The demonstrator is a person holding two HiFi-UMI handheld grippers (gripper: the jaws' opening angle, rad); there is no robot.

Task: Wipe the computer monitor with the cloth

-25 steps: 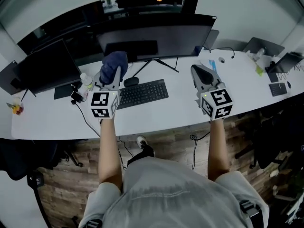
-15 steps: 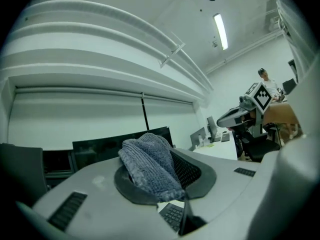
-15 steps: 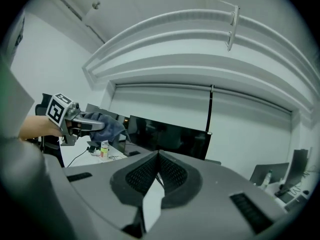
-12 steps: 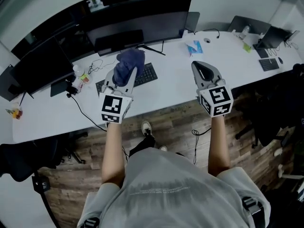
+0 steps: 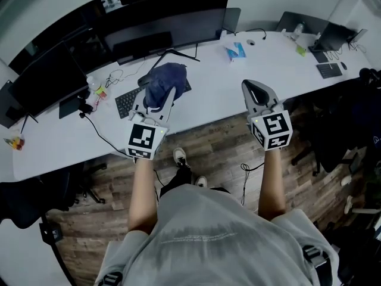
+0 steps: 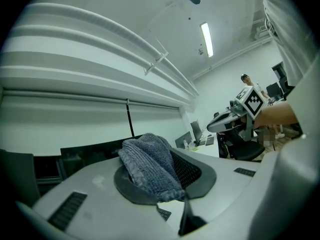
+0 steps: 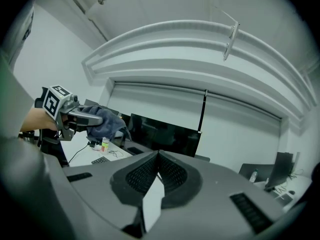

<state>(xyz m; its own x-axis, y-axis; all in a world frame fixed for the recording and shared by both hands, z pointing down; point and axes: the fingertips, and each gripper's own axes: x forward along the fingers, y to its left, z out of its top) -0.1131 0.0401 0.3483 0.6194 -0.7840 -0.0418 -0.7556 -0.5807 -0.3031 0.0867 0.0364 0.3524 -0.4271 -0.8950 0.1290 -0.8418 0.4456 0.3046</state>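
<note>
Both grippers and the wearer have backed off from the long white desk (image 5: 208,94) since a second ago, so the desk and screen sit higher and smaller in the head view and brown wooden floor (image 5: 214,154) shows under the forearms. Nearest: left gripper (image 5: 153,103) over the desk's front part, jaws clamped on a bunched dark blue knitted cloth (image 6: 149,165); the left gripper view shows the wad filling the gap between the pads and spilling over the top. The right gripper (image 5: 257,91) is level with it, well apart to the right, about over the desk's front edge, and its jaws are closed tip to tip with nothing between them, per the right gripper view. Under and just beyond the cloth in the head view lies a black keyboard (image 5: 125,102), partly hidden. Farther back, at the desk's rear, stands the wide black computer monitor (image 5: 166,25), screen dark, facing the person. Key relation: the monitor lies straight ahead of the cloth-bearing jaws, well apart from them, beyond the keyboard, with its long axis running left to right across the desk. The left gripper is lined up with roughly the screen's middle; the right is off toward its right end, so the left is the nearer one. Judged: wiping is not under way, and the cloth needs carrying forward to the screen first.
</note>
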